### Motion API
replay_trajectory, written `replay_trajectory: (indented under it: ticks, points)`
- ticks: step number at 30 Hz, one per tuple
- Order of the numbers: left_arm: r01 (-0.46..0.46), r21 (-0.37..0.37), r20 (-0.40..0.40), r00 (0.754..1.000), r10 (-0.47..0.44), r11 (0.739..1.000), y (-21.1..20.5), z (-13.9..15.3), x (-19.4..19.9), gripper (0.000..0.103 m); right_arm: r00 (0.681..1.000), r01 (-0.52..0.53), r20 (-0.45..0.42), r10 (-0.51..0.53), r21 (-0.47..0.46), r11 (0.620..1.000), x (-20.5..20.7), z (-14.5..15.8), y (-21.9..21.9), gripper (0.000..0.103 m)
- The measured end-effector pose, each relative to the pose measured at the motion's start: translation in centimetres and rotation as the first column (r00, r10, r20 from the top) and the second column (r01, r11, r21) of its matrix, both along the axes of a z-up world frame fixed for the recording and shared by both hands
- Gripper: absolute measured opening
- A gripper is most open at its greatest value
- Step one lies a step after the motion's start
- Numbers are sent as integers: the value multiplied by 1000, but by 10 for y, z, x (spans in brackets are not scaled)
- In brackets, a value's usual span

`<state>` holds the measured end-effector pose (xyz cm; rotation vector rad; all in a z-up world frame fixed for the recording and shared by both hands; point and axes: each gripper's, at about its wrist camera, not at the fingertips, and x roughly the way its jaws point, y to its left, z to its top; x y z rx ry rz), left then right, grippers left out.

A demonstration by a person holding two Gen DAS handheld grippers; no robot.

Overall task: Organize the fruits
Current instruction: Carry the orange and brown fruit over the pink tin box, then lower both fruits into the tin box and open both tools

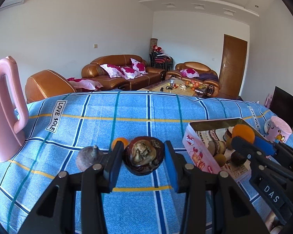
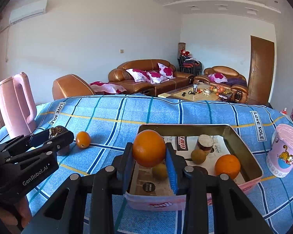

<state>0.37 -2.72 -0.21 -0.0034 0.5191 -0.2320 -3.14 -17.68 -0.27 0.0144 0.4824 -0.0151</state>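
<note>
My left gripper [image 1: 143, 156] has its jaws around a dark brown mangosteen [image 1: 143, 157] just above the blue checked cloth; a small gap shows at the right pad. It also shows in the right wrist view [image 2: 54, 134]. My right gripper [image 2: 149, 156] is shut on a large orange [image 2: 148, 150] and holds it over the near left part of the pink tin box [image 2: 166, 202]. The box holds another orange [image 2: 227, 165], two small brown fruits [image 2: 198, 156] and a cut mangosteen [image 2: 204, 141]. A small orange [image 2: 83, 139] and a purple mangosteen [image 1: 89, 157] lie on the cloth.
A pink kettle [image 1: 4, 113] stands at the left of the table. A pink cartoon cup [image 2: 284, 152] stands right of the box. The table's far edge [image 2: 146, 96] faces brown sofas and a cluttered coffee table.
</note>
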Motion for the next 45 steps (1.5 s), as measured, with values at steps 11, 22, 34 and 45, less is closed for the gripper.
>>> replay_trajectory:
  ticks: [11,22,34,45]
  points:
    - [43,6,5,999,-43,999,-39,1,-1,44,997,82,-1,-82,-35,996,4,0,-38,34]
    - [81,24,20,996,-82,996,-80,2,0,44,991,133,9,-132,-71,989,5,2,-71,34]
    - [102,65,-21,995,-101,993,-132,-2,14,44,980,196,-6,-197,-80,977,10,2,-109,34]
    - [105,71,-115,989,-97,992,-144,-11,33,44,981,179,-59,-183,-69,981,21,-2,-116,35]
